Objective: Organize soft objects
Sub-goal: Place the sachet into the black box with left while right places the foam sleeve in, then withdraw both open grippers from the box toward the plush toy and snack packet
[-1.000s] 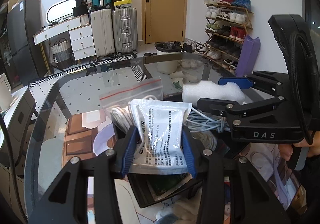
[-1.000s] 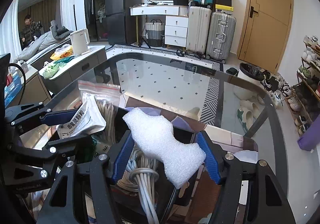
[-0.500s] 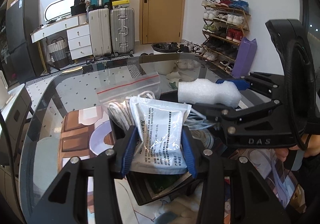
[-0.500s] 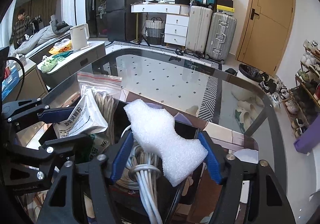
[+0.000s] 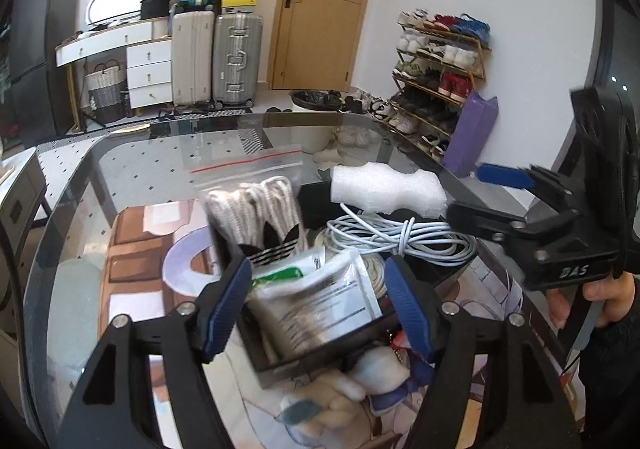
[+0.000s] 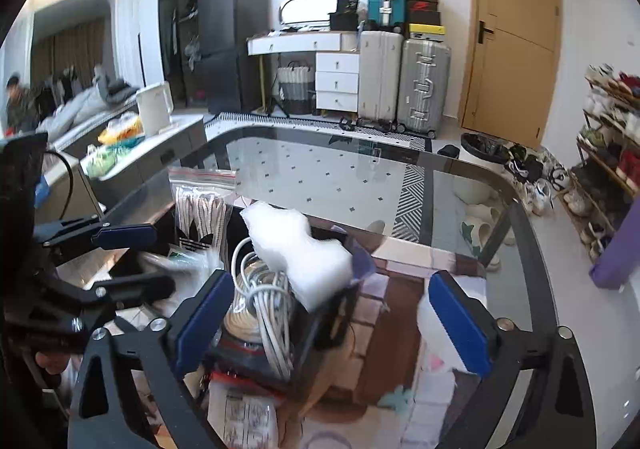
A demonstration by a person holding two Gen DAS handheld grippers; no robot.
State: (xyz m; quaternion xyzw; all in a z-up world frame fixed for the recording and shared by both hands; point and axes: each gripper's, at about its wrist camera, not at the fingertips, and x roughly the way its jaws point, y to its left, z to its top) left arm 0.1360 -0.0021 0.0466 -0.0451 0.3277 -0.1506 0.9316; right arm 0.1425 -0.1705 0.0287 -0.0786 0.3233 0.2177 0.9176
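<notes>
Glass table (image 5: pixel 132 169) holds black bin (image 5: pixel 320 345); left gripper (image 5: pixel 320 301) agape over pouch (image 5: pixel 320 301); right gripper (image 6: pixel 332 313) agape near foam (image 6: pixel 300 253)

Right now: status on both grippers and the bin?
Left gripper open, white packet dropped in the black bin. Right gripper open, foam piece resting on the bin's cable coil. Nothing blocking.

Black hand-held gripper (image 5: pixel 318 303) with blue finger pads (image 5: pixel 408 305), silver screws (white "DAS" lettering on its twin (image 5: pixel 490 189)), bare fingers, dark sleeve.
</notes>
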